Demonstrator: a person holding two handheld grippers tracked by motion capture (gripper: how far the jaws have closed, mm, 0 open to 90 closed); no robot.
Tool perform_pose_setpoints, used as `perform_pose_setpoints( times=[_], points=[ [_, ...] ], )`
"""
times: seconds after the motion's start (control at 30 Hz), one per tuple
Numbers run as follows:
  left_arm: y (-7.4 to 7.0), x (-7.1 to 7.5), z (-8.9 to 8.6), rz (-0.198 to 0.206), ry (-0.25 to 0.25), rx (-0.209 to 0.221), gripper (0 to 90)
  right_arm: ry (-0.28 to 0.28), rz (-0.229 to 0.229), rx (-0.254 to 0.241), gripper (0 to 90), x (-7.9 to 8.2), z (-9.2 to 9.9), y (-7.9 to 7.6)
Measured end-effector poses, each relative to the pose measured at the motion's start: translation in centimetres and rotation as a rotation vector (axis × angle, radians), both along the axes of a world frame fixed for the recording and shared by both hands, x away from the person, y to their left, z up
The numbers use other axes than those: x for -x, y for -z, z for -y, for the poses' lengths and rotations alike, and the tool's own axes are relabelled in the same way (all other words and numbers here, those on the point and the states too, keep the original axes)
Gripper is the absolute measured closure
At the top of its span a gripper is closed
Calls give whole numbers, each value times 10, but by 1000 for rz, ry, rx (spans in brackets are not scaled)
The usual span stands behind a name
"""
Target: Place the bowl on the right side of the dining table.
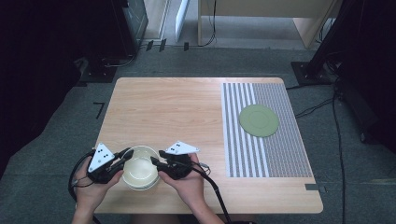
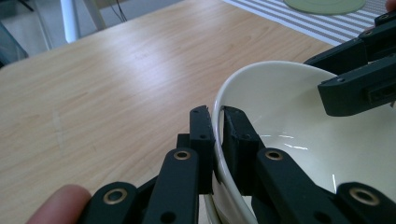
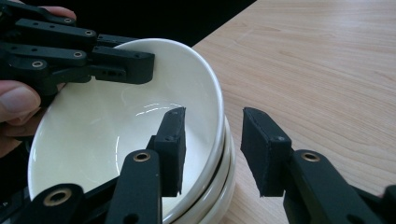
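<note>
- High view: your left gripper (image 1: 125, 156) and right gripper (image 1: 156, 161) meet over a stack of cream bowls (image 1: 138, 176) at the near edge of the wooden table (image 1: 163, 107), left of centre. Your left hand (image 1: 91, 189) and right hand (image 1: 187, 184) come in from the bottom. Farther right lies a striped placemat (image 1: 261, 154) with a green plate (image 1: 259, 120) on it, well apart from the bowls.
- Left gripper view: your left gripper (image 2: 218, 128) is clenched on the rim of the top bowl (image 2: 299, 121), one jaw outside the wall and one inside, both pressed against it. The bowl sits tilted in the grip. The right gripper (image 2: 362, 77) reaches in from the right over the far rim. The placemat (image 2: 327, 23) and the green plate (image 2: 324, 4) show at the top.
- Right gripper view: your right gripper (image 3: 212, 140) straddles the near rim of the top bowl (image 3: 116, 130), one jaw inside and one outside, with a clear gap on the outer side, so it is released and grips nothing. At least two more bowls (image 3: 224, 186) nest underneath. The left gripper (image 3: 126, 65) bites the opposite rim, upper left.
</note>
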State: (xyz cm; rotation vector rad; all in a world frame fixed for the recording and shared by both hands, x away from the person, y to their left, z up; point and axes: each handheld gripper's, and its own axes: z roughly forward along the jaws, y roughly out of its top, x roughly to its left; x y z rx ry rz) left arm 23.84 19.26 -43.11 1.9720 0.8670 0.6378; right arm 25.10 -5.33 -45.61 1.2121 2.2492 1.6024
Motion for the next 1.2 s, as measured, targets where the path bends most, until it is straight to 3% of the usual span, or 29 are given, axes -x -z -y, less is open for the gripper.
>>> perform_pose_setpoints(
  times=[0.2,0.47,0.7,0.9,1.13,1.2],
  points=[
    [-5,5,3,86,-21,10,830,4,-2,-16,634,1,-1,-5],
    [-10,11,3,164,-42,28,830,29,-61,-45,677,-3,-5,-9],
    [-14,15,2,211,-57,41,829,43,-80,-30,694,-7,-14,-11],
    [-17,19,2,263,-66,53,827,69,-95,-52,726,-9,-19,-14],
    [-21,23,9,311,-72,30,824,111,-108,-44,818,-12,-23,-12],
    [-24,24,6,315,-69,75,833,109,-124,-61,839,-13,-23,-10]
  ],
)
